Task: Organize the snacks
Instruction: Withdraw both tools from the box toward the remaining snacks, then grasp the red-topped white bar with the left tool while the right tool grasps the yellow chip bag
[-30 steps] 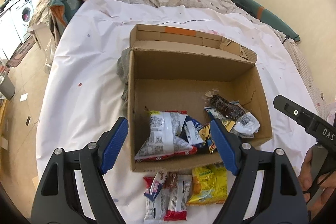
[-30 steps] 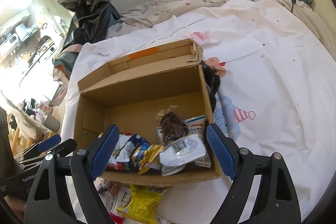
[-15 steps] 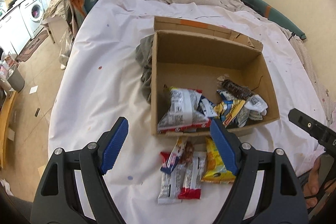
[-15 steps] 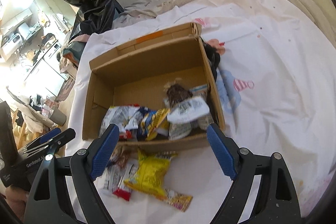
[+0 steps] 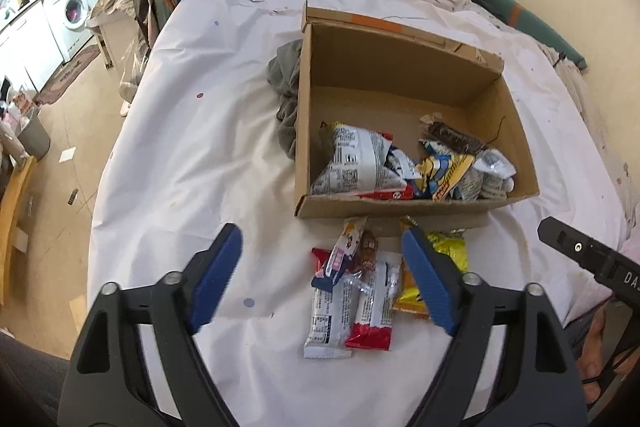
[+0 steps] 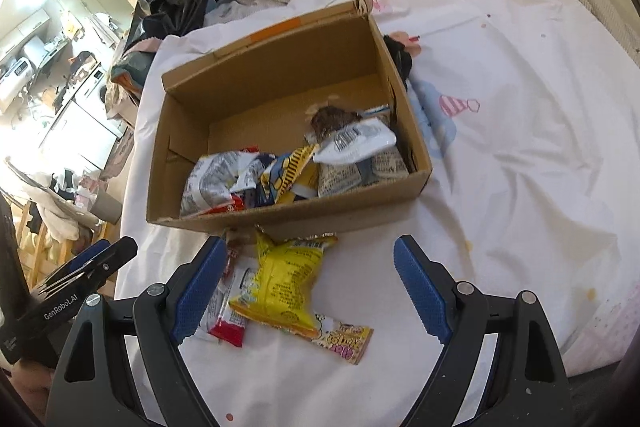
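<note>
1. Left wrist view: the left gripper [image 5: 322, 275] hangs empty over the bed sheet [image 5: 192, 155], jaws opening. Loose snack bars [image 5: 352, 295] lie between its fingers, just before the cardboard box [image 5: 304, 131]; a grey cloth [image 5: 286, 99] touches the box's left wall.
2. Right wrist view: the right gripper [image 6: 306, 289] is wide open and empty above a yellow snack bag [image 6: 284, 283]. Packets [image 6: 288, 167] fill the box's near side.

Left tool [image 5: 322, 277], right tool [image 6: 306, 285]: black frames, blue ribbed pads, silver screws.

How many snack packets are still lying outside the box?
5 visible, all in front of the cardboard box: yellow bag, pink-yellow bar beside it, red-white bar, white bar, small brown packet. More may be hidden underneath.
</note>
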Available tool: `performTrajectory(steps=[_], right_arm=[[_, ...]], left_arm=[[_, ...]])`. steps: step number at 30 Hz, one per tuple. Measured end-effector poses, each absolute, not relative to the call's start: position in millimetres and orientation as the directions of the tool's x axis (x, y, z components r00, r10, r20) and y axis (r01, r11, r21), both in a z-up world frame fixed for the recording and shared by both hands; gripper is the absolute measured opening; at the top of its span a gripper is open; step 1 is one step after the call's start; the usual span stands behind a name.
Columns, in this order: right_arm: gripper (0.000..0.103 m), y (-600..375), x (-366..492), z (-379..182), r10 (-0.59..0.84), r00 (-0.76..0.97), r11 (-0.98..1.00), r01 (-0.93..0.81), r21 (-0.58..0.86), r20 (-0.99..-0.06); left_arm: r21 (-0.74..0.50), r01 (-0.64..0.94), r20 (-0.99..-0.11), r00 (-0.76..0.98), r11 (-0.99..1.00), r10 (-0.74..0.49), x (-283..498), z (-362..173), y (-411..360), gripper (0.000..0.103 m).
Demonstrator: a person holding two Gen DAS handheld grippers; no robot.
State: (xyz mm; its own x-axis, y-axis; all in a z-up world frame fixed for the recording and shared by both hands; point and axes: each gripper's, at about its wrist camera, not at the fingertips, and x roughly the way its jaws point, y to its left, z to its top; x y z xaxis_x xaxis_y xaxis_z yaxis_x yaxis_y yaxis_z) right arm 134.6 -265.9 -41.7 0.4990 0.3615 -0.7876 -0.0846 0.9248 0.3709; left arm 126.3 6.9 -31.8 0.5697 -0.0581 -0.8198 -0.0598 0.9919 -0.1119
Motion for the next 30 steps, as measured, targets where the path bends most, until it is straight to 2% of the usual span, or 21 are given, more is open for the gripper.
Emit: performTrajectory(steps=[1, 2, 8, 15, 19, 23, 24, 28, 30], right_arm=[[0.088, -267, 134, -44, 0.366, 0.496, 0.923, -0.081, 0.377, -0.788], [0.088, -267, 134, -45, 0.377, 0.494, 0.917, -0.080, 0.390, -0.783], [0.088, -269, 131, -58, 0.389, 0.462, 0.912, -0.073, 0.403, -0.797], [0.088, -288, 138, -73, 0.417, 0.435, 0.879, 0.032, 0.476, -0.798], [0.088, -297, 145, -80, 0.435, 0.425, 0.852, 0.091, 0.516, -0.794], [0.088, -297, 148, -87, 0.448, 0.399, 0.841, 0.116, 0.528, -0.800], [0.088, -296, 149, -88, 0.451, 0.395, 0.839, 0.117, 0.531, -0.800], [0.088, -294, 147, -87, 0.453, 0.391, 0.842, 0.107, 0.529, -0.801], [0.088, -294, 147, -87, 0.454, 0.389, 0.841, 0.108, 0.530, -0.801]], left_arm=[[-0.115, -0.057, -0.822, 0.565, 0.992, -0.063, 126, -33, 7, 0.095], [-0.116, -0.056, -0.824, 0.562, 0.992, -0.064, 125, -35, 7, 0.095], [-0.123, -0.095, -0.865, 0.498, 0.988, -0.060, 126, -52, 9, 0.095], [-0.115, -0.258, -0.903, 0.429, 0.959, 0.007, 132, -74, 35, 0.095], [-0.182, -0.288, -0.939, 0.334, 0.940, -0.080, 135, -96, 44, 0.095], [-0.174, -0.229, -0.955, 0.277, 0.958, -0.107, 138, -112, 30, 0.094], [-0.160, -0.207, -0.958, 0.268, 0.965, -0.101, 139, -117, 24, 0.091], [-0.131, -0.160, -0.974, 0.204, 0.978, -0.097, 146, -137, 11, 0.069], [-0.134, -0.149, -0.979, 0.175, 0.980, -0.108, 147, -146, 7, 0.066]])
